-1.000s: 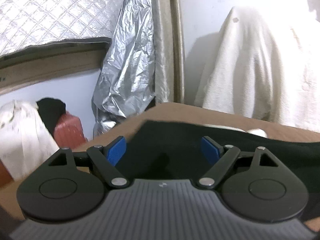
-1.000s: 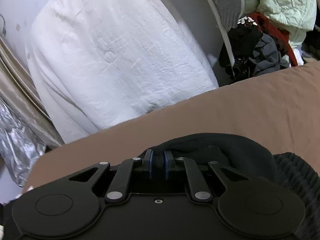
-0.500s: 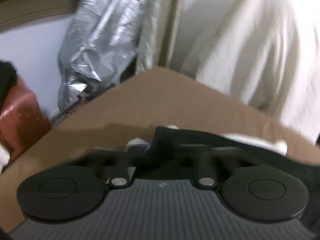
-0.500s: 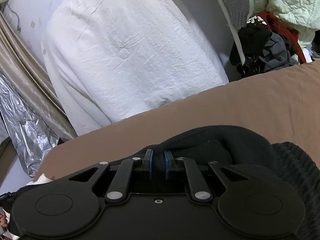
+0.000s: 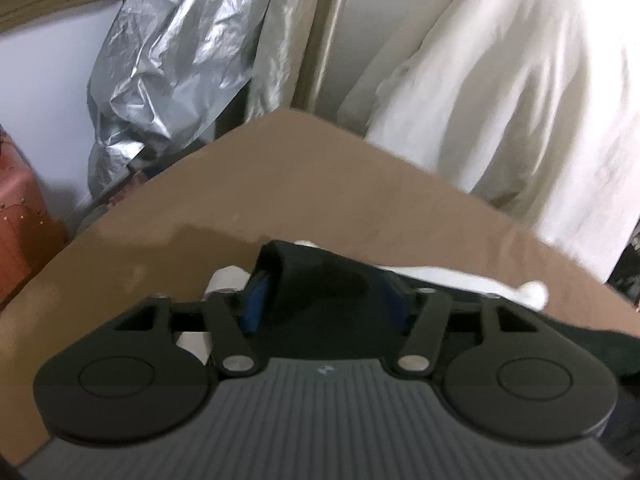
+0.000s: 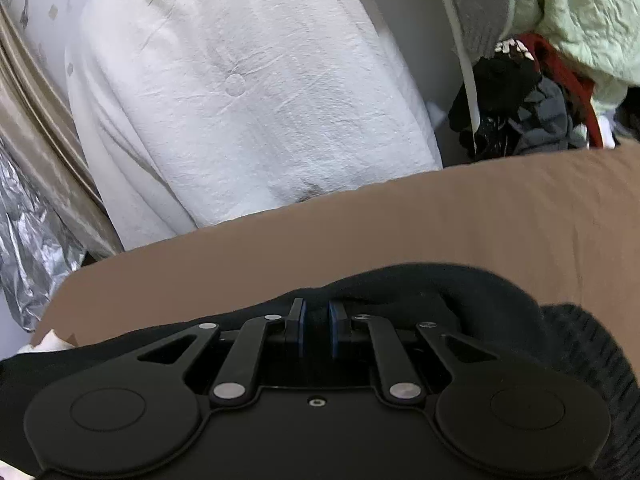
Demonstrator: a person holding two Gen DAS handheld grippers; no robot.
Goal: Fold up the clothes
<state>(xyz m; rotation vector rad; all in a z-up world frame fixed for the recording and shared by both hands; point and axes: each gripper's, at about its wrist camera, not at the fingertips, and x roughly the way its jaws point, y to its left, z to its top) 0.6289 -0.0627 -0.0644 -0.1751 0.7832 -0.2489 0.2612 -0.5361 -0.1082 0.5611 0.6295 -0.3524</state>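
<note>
- In the left wrist view, a red-brown case [image 5: 18, 216] sits at the far left edge, beyond the brown table [image 5: 304, 184].
- Next to it, crinkled silver foil sheeting [image 5: 168, 64] hangs against the wall, with a beige curtain [image 5: 320, 28] just right of it.
- The left gripper [image 5: 324, 300] has its 2 blue-padded fingers [image 5: 253, 307] set wide apart, with a fold of the black garment [image 5: 320, 280] lying in the gap between them; the pads are not pressed together on it.
- White fabric [image 5: 460, 280] shows under and beside the black garment, poking out at the left finger and trailing off to the right along the table.
- A large cream-white cloth [image 5: 520, 80] drapes over something behind the table on the right of this view.
- In the right wrist view, the same silver foil sheeting [image 6: 28, 248] and curtain [image 6: 36, 128] sit at the left edge, then the white draped cloth [image 6: 248, 92] fills the middle.
- The right gripper [image 6: 316, 322] has its 2 fingers drawn close together, pinching a bunched ridge of the black garment [image 6: 440, 284], which lies on the brown table [image 6: 440, 216] and spreads to both sides of the gripper.
- A ribbed dark knit part [image 6: 592, 360] of the fabric shows at the lower right.
- At the far right, beyond the table, a heap of clothes [image 6: 532, 92] in black, grey, red and pale green is piled up.
</note>
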